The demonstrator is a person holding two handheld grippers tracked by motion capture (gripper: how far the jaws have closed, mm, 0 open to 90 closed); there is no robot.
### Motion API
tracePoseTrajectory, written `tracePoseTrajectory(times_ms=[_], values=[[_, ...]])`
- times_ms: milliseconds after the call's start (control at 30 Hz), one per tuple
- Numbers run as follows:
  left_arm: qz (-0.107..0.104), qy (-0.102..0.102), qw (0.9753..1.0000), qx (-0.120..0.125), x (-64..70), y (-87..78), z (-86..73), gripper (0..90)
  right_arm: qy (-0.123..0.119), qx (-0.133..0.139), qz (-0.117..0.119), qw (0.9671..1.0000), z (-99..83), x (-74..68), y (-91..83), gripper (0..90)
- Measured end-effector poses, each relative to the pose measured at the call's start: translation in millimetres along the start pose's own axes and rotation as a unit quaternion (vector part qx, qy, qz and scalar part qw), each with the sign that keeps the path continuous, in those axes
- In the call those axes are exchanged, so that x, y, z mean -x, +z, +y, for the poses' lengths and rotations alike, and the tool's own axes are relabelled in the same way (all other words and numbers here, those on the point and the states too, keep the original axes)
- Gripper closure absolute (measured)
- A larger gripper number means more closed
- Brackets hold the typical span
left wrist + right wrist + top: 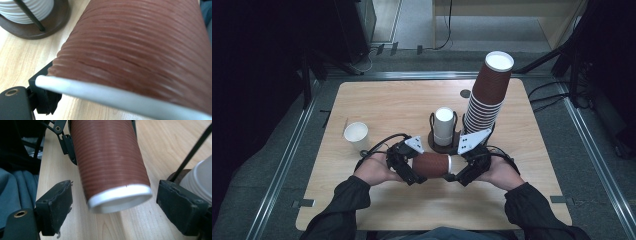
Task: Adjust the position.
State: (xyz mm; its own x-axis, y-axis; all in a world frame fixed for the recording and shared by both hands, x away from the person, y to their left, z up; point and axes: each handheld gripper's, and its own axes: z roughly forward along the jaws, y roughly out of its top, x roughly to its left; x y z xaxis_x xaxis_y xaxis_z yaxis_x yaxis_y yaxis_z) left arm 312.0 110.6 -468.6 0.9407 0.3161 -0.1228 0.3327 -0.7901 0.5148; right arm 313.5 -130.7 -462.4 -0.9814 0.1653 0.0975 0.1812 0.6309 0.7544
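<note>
- Brown cup [110,162] lies on its side in the air, low over the table [377,100], at about 6 o'clock from the wooden holder [443,145]
- Left gripper [409,167] has its jaws closed on the cup's body
- Right gripper [113,207] has its jaws wide open, one on each side of the cup's white rim, not touching
- Step, I think: passing the cup across. Next the right jaws must close gently on the rim
- Holder has white cups [444,125] in it; a tall brown stack [487,95] stands at its 2 o'clock; one white cup [356,135] at its 9 o'clock looks empty

L gripper [408,165] jaws clamped, R gripper [113,205] jaws spread, facing inward.
</note>
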Motion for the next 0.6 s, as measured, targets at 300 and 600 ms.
tracePoseTrajectory(times_ms=[300,600], values=[[-0.005,0.018,0.9993,-0.033,5.8,14.1,7.3,6.9,-0.019,-0.037,0.01,0.9991,0.1,-4.3,20.1,14.4],[-0.011,0.016,0.9988,-0.044,9.0,19.1,9.7,6.4,-0.042,-0.073,0.014,0.9964,0.9,-9.5,37.5,17.4]])
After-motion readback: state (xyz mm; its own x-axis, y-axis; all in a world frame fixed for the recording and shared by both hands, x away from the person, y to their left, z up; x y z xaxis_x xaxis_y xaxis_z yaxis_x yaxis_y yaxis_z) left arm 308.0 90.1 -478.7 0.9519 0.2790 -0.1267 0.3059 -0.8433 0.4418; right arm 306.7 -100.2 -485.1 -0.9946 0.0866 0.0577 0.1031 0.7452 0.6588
